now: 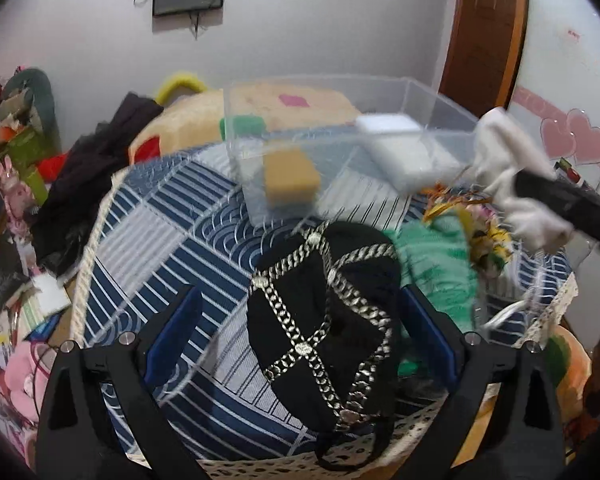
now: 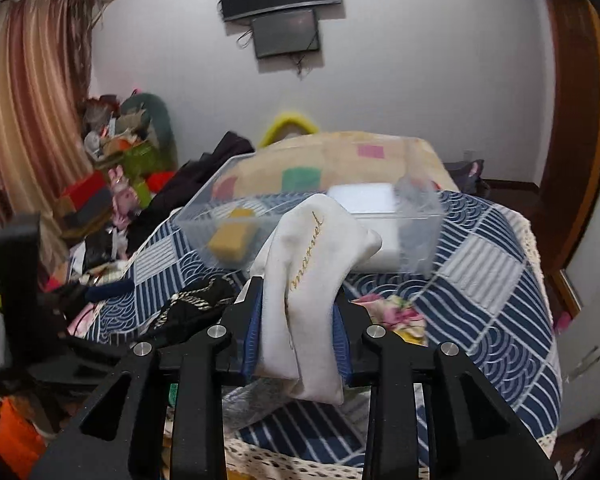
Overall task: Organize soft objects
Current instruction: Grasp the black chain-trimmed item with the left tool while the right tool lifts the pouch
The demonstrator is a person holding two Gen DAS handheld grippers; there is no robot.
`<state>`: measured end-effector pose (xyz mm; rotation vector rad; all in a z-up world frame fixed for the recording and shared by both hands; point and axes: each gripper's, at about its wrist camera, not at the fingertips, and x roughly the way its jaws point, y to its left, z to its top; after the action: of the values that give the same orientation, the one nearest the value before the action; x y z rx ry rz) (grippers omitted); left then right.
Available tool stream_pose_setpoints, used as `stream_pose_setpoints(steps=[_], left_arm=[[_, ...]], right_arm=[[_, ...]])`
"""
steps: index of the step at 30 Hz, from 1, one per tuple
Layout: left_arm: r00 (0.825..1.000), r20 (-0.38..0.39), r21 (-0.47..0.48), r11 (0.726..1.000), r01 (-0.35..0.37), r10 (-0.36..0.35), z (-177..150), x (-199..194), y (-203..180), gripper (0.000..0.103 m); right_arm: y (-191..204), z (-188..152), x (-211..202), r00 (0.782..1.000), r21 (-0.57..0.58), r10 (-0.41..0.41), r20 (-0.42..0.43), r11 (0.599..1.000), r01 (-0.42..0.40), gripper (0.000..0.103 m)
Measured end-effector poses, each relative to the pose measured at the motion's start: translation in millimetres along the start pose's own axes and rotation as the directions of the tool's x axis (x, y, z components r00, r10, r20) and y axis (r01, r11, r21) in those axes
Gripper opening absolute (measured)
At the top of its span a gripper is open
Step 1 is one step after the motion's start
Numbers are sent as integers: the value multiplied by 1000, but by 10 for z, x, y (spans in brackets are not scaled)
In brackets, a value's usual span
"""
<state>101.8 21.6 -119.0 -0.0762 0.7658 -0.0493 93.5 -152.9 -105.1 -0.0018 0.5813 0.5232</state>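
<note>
White pouch (image 2: 300, 300) (gold script, partly "…manuel") clamped in right jaws; left jaws wide apart, empty.

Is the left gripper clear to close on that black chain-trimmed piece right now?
Probably yes. The left gripper is open with the black chain-trimmed piece lying between its fingers, nothing on top. The green cloth sits just beside it and might get pinched too.
</note>
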Motion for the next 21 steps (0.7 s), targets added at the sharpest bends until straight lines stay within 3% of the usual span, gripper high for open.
stream_pose_setpoints(steps=[3, 5, 7, 11, 14, 21], left_arm=[[1000, -17, -37, 999, 3, -4, -38, 110, 60, 90], [999, -46, -44, 999, 20, -22, -55, 180, 93, 65], [997, -64, -60, 997, 47, -51, -70, 231, 126, 49], [999, -29, -59, 998, 38, -40, -70, 157, 148, 27], [999, -3, -63, 997, 38, -38, -51, 55, 178, 22], [996, 86, -62, 998, 32, -27, 63, -259, 241, 21]], right_arm=[[-69, -6, -27, 1000, 21, -11, 5, 1000, 11, 28], [-90, -10, -23, 1000, 26, -15, 2, 1000, 15, 28], [-92, -20, -12, 1000, 28, -15, -2, 999, 15, 28], [-95, -17, -24, 1000, 30, -15, -1, 999, 15, 28], [-110, -3, -58, 1000, 34, -18, 12, 999, 17, 28], [-153, 72, -204, 998, 41, -37, 57, 999, 35, 28]])
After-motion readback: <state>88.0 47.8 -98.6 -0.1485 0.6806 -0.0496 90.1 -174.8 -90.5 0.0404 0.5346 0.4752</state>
